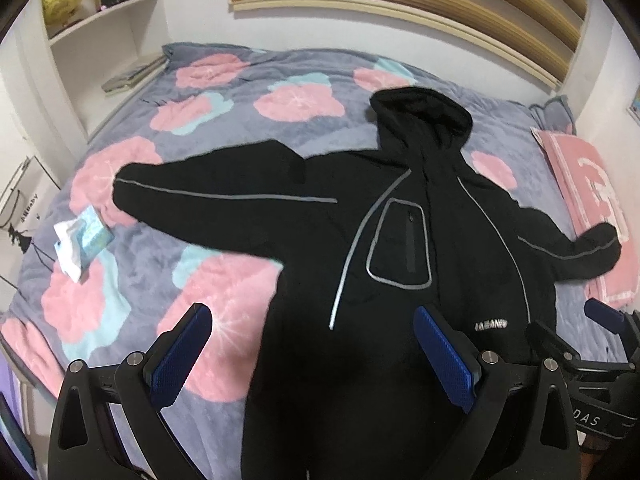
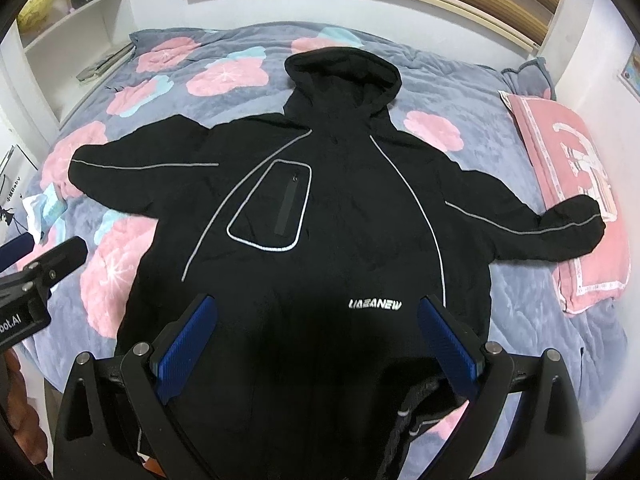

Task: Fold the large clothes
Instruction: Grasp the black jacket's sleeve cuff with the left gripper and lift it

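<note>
A large black hooded jacket (image 2: pixel 344 208) with grey reflective piping lies flat, front up, on the bed, both sleeves spread out and the hood pointing away from me; it also shows in the left wrist view (image 1: pixel 400 240). My left gripper (image 1: pixel 312 344) is open and empty, hovering over the jacket's lower left edge. My right gripper (image 2: pixel 316 332) is open and empty above the jacket's lower middle, near the white logo (image 2: pixel 374 305). The right sleeve's cuff (image 2: pixel 576 220) rests on a pink pillow.
The bed has a grey blanket (image 2: pixel 500 120) with pink flowers. A pink pillow (image 2: pixel 580 184) lies at the right. A pack of tissues (image 1: pixel 82 242) lies on the left of the blanket. White shelves (image 1: pixel 104 32) stand at the far left.
</note>
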`<state>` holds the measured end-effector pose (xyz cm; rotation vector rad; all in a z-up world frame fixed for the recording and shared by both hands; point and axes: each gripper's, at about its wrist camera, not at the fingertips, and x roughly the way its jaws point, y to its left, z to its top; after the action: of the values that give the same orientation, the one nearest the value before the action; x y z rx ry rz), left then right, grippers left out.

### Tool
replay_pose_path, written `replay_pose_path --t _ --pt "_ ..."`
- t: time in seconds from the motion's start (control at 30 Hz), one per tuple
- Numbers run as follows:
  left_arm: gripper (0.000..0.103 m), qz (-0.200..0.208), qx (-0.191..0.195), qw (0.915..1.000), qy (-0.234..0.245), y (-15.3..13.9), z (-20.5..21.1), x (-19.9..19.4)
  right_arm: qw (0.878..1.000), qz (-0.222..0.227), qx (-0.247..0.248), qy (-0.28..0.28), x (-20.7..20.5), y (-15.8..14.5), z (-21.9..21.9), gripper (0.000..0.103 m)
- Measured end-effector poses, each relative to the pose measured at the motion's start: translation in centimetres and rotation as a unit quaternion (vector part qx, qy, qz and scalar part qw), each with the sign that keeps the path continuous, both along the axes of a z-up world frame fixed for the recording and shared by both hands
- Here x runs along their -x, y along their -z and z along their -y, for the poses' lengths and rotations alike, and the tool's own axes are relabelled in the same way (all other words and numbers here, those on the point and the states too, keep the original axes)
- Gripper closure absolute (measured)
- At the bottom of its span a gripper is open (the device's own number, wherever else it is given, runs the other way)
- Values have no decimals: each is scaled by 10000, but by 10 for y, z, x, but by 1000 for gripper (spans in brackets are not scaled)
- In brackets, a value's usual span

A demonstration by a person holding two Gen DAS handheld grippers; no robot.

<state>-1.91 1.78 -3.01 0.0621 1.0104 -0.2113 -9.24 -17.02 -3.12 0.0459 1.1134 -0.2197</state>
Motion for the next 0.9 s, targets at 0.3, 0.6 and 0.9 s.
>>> replay_pose_path --t 0.3,0.6,0.9 --pt "3 741 -56 9970 -229 -14 -9 -26 9997 171 -54 -169 -30 -2 -6 2" --pt "2 436 324 9968 -592 1 -47 -79 9988 225 -45 -444 -65 -2 -16 2" --pt "2 -63 948 9744 -2037 64 -120 -139 9980 -312 -141 -527 -116 40 -8 2"
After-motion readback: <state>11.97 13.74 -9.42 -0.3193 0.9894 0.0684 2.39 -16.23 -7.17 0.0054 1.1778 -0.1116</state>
